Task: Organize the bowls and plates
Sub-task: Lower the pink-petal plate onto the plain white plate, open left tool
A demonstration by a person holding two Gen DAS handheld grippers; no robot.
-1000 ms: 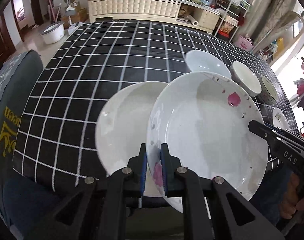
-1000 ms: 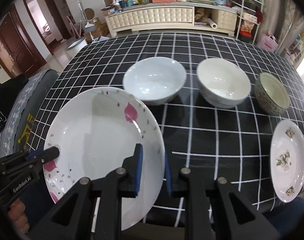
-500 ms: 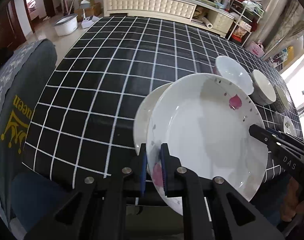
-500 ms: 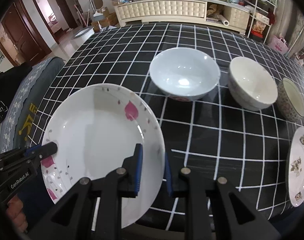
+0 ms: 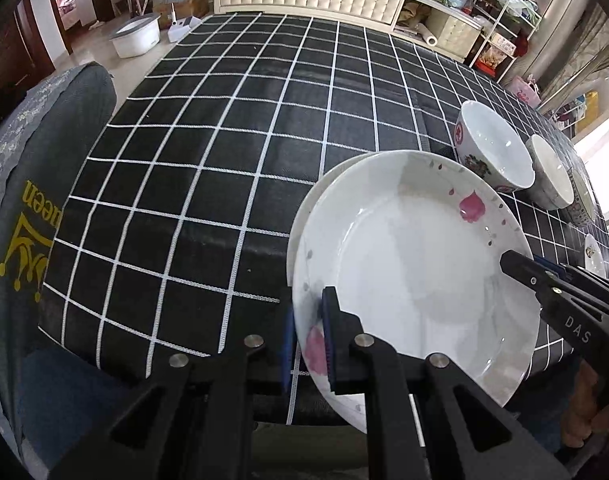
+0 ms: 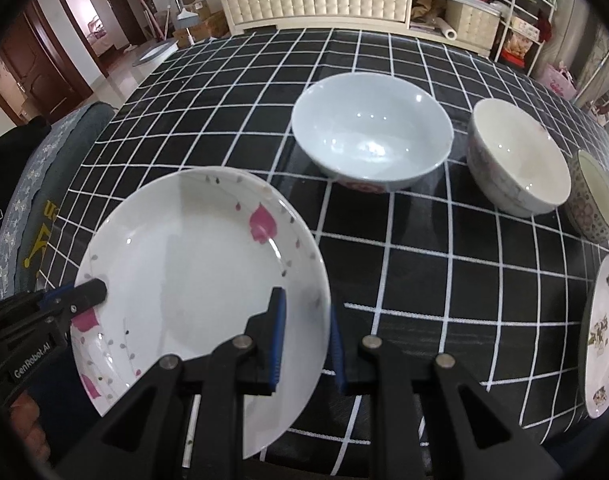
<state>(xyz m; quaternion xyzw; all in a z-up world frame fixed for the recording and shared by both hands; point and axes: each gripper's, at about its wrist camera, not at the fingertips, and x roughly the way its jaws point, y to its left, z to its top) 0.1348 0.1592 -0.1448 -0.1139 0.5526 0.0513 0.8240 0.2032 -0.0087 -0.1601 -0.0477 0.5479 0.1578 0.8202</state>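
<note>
The flowered plate (image 5: 416,276) hangs over the near edge of the table (image 5: 232,152), pinched by both grippers — the left gripper (image 5: 308,344) clamps its near-left rim, the right gripper (image 6: 304,340) its near-right rim. Just beneath, a plain plate (image 5: 304,216) peeks out on the left. To stack well, keep both hands level, centre the rims — then let go together. Bowls (image 6: 372,128) wait farther right.

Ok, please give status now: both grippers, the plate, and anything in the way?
Left gripper and right gripper both shut on pink-flower plate. Plate above plain white plate on table. Blue-white bowl clear of it.
</note>
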